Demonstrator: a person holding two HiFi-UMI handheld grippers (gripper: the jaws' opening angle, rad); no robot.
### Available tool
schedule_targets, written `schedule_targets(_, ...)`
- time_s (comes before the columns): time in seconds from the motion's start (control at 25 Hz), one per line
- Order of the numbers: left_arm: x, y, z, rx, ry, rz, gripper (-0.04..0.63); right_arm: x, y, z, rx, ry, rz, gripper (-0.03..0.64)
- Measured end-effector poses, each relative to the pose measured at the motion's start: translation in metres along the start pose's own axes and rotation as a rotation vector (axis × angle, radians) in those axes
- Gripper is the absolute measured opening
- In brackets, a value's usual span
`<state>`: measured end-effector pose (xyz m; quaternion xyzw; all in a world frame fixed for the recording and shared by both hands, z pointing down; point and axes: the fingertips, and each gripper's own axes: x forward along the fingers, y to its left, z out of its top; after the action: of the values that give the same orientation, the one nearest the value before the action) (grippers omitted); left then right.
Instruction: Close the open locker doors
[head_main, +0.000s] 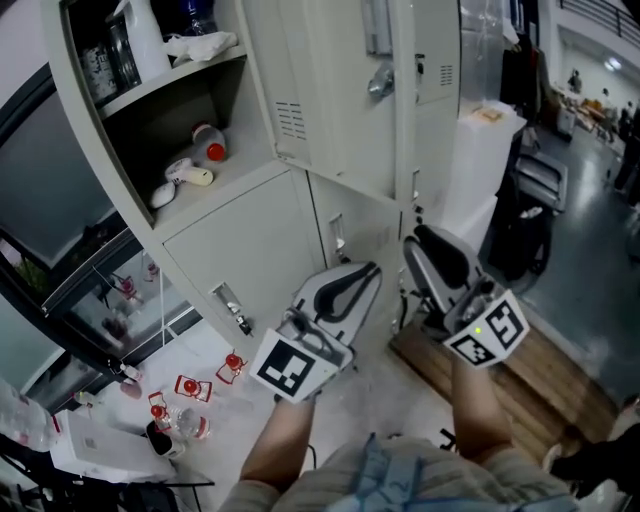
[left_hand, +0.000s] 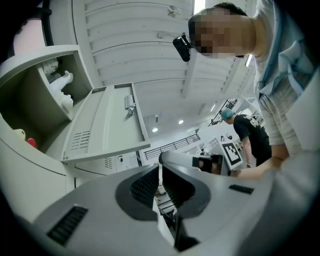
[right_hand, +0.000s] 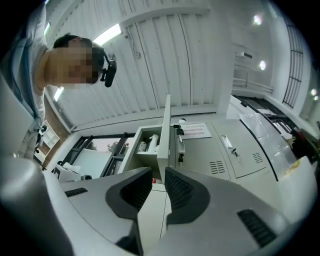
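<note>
While both arms hang low before the lockers, the open locker door (head_main: 330, 90) juts out at twelve o'clock, with its compartment (head_main: 150, 110) of bottles (head_main: 208, 142) at ten. The left tongs (head_main: 368, 270) are clenched on nothing. The right tongs (head_main: 412, 248), at their three o'clock, stand slightly parted and empty. Both are clear of the door.

Bright, even light from ceiling lamps (right_hand: 111, 34); gripper views bulge fisheye with dark corners.
</note>
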<state>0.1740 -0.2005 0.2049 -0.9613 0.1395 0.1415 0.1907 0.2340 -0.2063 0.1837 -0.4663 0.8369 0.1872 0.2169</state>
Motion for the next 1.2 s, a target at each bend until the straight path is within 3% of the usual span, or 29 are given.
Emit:
schedule_targets(0.32, 0.025, 0.009, 0.007, 0.032, -0.002, 0.023, 0.005, 0.022, -0.019, 0.017, 0.030, -0.033, 0.096, 0.060)
schedule_targets(0.8, 0.022, 0.010, 0.011, 0.059, 0.013, 0.062, 0.004, 0.031, -0.022, 0.032, 0.240, -0.153, 0.230, 0.060)
schedule_targets(1.0, 0.011, 0.016, 0.015, 0.068, 0.025, 0.090, 0.004, 0.035, -0.005, 0.034, 0.215, -0.161, 0.267, 0.058)
schedule_targets(1.2, -0.008, 0.021, 0.026, 0.087, 0.019, 0.126, 0.005, 0.041, 0.021, 0.037, 0.137, -0.137, 0.227, 0.058)
